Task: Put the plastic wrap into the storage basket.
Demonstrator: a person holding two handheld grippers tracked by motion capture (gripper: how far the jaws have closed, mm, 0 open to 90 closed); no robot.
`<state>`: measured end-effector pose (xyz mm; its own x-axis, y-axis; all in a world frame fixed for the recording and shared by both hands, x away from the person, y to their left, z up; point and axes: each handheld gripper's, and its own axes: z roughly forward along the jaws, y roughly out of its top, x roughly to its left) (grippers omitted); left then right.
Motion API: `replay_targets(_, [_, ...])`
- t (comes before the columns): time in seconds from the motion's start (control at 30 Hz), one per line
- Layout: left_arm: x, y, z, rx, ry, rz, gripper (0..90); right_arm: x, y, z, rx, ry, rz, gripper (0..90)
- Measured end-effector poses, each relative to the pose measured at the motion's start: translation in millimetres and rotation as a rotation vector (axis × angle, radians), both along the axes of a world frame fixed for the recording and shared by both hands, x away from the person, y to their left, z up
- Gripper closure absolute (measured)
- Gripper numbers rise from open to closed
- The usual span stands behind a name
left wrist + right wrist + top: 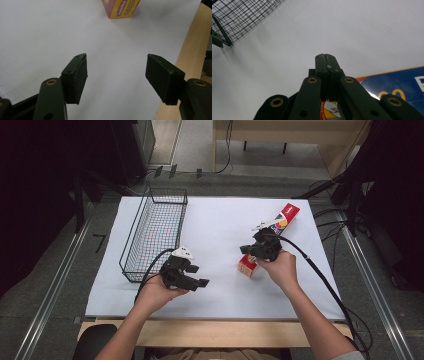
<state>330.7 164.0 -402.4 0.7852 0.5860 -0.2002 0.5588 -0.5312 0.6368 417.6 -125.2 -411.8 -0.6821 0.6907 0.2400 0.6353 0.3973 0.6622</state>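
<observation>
Seen from above: a table w/ a white sheet over it. A person's two forearms come in from the near edge, each hand holding tongs.

Left tongs [200,281] hover near the near-left part of the sheet, jaws spread, nothing between them. In the left gripper view the pads [79,77] stand well apart over bare white sheet [50,37].

Right tongs [246,249] sit right of centre, jaws pressed together w/ nothing between; the right gripper view shows the two tips [326,60] meeting. They hang directly over a long box of plastic wrap [272,237], which lies flat on the sheet, running diagonally from just right of centre toward the far-right corner.

A black wire basket [155,232] stands along the left edge, apparently empty.

Likely step: picking up the box, probably for the basket. To do it well, the right tongs need to open first, wider than the box's narrow side, then come down square across its width near the middle so the long box doesn't tip. Squeeze gently; thin cardboard may dent. Left tongs can steady the near end.
</observation>
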Motion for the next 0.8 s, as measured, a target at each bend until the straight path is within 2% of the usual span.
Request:
replay_targets(0.1, [0.1,-0.4,-0.1,0.008,-0.001,-0.007,34.5,0.6,10.0,-5.1,-0.043,-0.005,0.015,90.0])
replay_targets(0.13, [0.1,-0.6,-0.3,0.006,-0.001,-0.009,34.5,0.6,10.0,-5.1,-0.043,-0.005,0.015,90.0])
replay_targets(0.23, [-0.4,-0.8,-0.4,0.004,-0.001,-0.008,34.5,0.7,15.3,-13.1,-0.061,0.022,0.014,90.0])
replay_targets(0.57, [0.1,0.1,-0.4,0.006,-0.003,-0.009,34.5,0.4,17.8,-19.2,-0.078,0.007,0.027,90.0])
replay_targets(0.8, [0.1,-1.1,-0.1,0.006,-0.004,-0.016,34.5,-2.9,14.3,-16.5,-0.092,-0.002,0.047,90.0])
